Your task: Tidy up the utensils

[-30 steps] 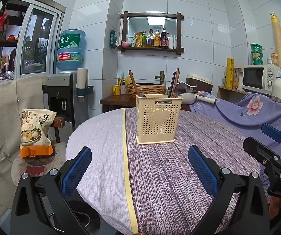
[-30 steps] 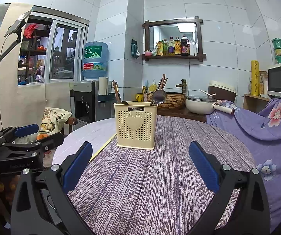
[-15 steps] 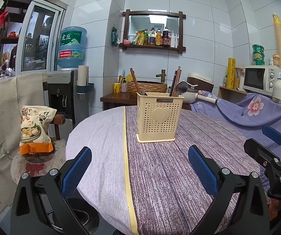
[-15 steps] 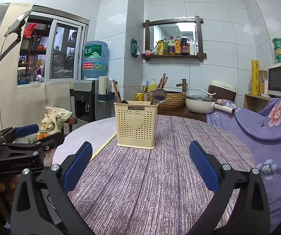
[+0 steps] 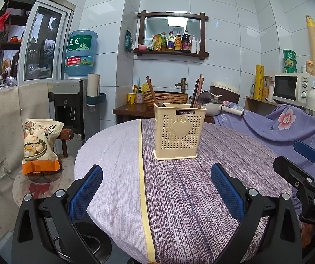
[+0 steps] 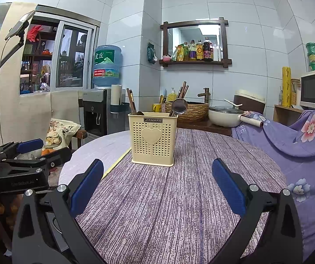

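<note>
Two grippers we hold apart over the table [image 5: 117, 154]: the left gripper [image 5: 156, 190] and the right gripper [image 6: 157, 187], both spread wide and empty. The utensil holder [image 5: 179, 132] stands upright ahead, with chopsticks [image 5: 198, 90] and a ladle [image 6: 179, 106] inside.

White tiled walls [image 5: 223, 22] carry a wooden shelf [image 5: 172, 52] of bottles. A water dispenser [image 5: 69, 107] stands beside a window [image 5: 40, 50]; a microwave [image 5: 291, 88] sits right. A striped cloth covers the round table [image 5: 179, 187].
</note>
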Motion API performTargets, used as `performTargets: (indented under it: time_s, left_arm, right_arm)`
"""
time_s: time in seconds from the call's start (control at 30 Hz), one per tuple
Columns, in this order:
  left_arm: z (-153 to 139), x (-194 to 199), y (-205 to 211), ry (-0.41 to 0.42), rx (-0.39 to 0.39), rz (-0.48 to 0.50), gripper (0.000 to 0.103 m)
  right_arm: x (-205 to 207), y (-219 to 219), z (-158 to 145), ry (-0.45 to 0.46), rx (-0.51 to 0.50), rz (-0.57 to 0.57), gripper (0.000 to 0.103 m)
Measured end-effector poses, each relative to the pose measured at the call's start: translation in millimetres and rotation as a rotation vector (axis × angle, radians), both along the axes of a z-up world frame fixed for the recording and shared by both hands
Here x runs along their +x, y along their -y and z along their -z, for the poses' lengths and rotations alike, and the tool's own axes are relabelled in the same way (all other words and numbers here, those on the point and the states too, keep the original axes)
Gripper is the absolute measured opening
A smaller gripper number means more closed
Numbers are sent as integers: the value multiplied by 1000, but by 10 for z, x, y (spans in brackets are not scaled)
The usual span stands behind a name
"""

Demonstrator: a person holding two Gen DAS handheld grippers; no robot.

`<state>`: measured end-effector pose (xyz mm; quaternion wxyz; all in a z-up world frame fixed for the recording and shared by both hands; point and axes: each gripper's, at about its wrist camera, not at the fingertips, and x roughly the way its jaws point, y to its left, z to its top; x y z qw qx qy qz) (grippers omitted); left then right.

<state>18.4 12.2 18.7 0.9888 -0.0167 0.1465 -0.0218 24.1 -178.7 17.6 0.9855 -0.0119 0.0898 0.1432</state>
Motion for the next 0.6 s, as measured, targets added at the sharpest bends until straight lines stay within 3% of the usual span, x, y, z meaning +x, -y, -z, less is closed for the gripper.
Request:
performTargets:
  time_s: [0.6]
  left_arm:
    - [-4,5,5,-2,-1,0,97]
  right_arm:
    - [-3,5,16,-4,-6,-1,97]
